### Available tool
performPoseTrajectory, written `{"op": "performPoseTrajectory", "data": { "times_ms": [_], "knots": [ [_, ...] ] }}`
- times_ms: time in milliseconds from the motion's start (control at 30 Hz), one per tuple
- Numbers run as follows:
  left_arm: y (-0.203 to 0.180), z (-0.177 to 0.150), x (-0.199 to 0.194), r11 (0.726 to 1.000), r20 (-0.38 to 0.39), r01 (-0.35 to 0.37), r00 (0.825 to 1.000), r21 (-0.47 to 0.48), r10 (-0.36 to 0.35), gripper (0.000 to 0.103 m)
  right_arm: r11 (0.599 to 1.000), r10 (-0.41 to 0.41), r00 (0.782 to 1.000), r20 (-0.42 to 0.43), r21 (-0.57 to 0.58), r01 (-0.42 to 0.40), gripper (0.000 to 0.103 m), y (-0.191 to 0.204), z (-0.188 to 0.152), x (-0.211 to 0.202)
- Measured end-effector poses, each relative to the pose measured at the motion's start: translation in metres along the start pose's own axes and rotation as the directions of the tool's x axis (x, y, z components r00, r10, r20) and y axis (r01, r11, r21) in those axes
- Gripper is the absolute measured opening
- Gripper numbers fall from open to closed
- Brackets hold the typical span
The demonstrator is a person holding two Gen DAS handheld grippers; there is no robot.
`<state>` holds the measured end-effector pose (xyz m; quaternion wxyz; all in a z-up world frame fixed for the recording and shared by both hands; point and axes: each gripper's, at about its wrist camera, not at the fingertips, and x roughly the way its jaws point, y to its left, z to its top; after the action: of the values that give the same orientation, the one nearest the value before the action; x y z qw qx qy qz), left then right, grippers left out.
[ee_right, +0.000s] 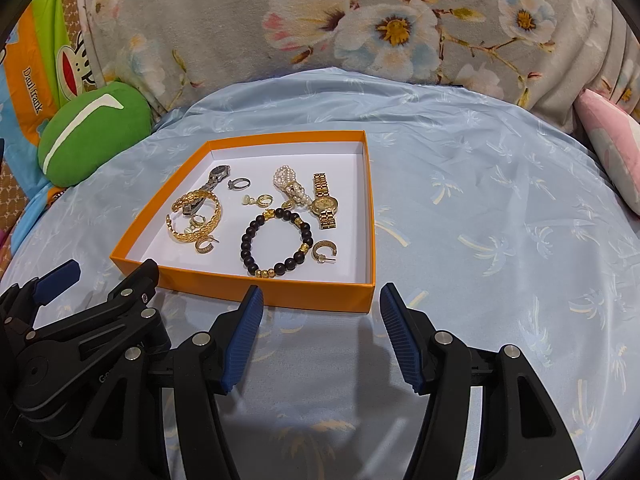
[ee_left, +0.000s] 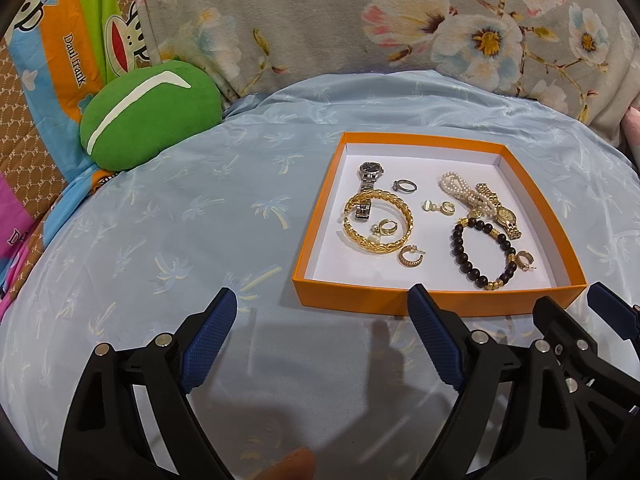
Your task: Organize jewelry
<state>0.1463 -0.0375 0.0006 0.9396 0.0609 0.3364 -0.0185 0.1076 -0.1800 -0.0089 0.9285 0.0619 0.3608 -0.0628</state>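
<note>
Beyond both empty, wide-standing claws, on the bed: lying in the orange box (ee_left: 436, 300), jewelry; sitting ahead-right of left claw (ee_left: 320, 328), ahead-left of right claw (ee_right: 320, 320), black bead bracelet (ee_right: 276, 240) nearest right.

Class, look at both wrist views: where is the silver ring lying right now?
The silver ring lies inside the orange box, toward its far side, between the silver watch and the pearl strand.

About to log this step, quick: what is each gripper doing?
Left gripper: open, holding nothing.
Right gripper: open, holding nothing.
</note>
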Motion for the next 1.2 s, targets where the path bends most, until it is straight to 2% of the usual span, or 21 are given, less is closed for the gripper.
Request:
{"op": "performPoseTrajectory", "data": {
  "times_ms": [1200],
  "knots": [
    [0.0034, 0.0016, -0.0025, 1.0, 0.006, -0.014, 1.0, 0.004, 0.014, 0.084, 1.0, -0.018, 1.0, 0.014, -0.015, 0.019, 0.06, -0.0034, 0.0013, -0.0055]
  ]
}}
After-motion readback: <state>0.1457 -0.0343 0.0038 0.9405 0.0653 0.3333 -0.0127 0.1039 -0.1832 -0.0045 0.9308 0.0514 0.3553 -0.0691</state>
